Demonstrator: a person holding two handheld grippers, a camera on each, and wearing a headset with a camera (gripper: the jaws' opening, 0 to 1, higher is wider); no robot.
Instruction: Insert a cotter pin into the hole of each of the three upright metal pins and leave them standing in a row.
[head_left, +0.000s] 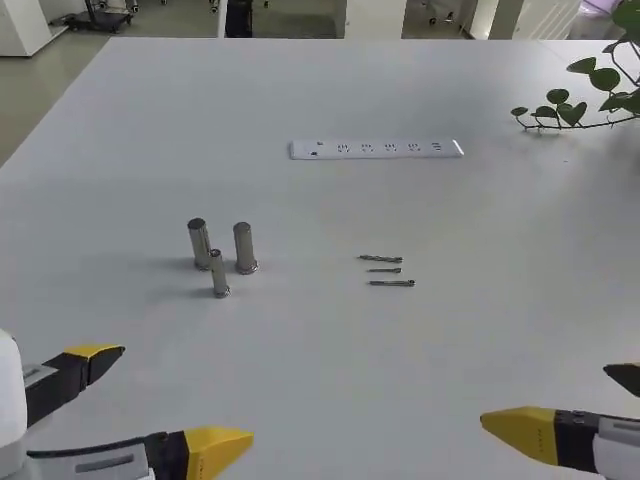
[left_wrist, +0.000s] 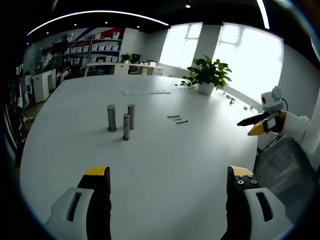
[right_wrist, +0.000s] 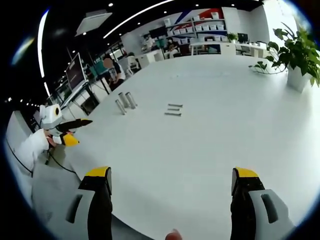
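Observation:
Three upright metal pins (head_left: 220, 255) stand in a tight cluster left of the table's middle; they also appear in the left gripper view (left_wrist: 122, 119) and the right gripper view (right_wrist: 125, 102). Three cotter pins (head_left: 385, 271) lie side by side on the table to their right, also seen ahead of each gripper (left_wrist: 177, 119) (right_wrist: 173, 109). My left gripper (head_left: 158, 400) (left_wrist: 170, 175) is open and holds nothing near the front left edge. My right gripper (head_left: 560, 398) (right_wrist: 170, 175) is open and holds nothing at the front right. Both are well short of the pins.
A white power strip (head_left: 376, 149) lies beyond the pins on the white table (head_left: 320, 360). A trailing plant (head_left: 590, 95) reaches in at the far right corner, from a white pot (left_wrist: 206, 89). Shelves and desks stand behind the table.

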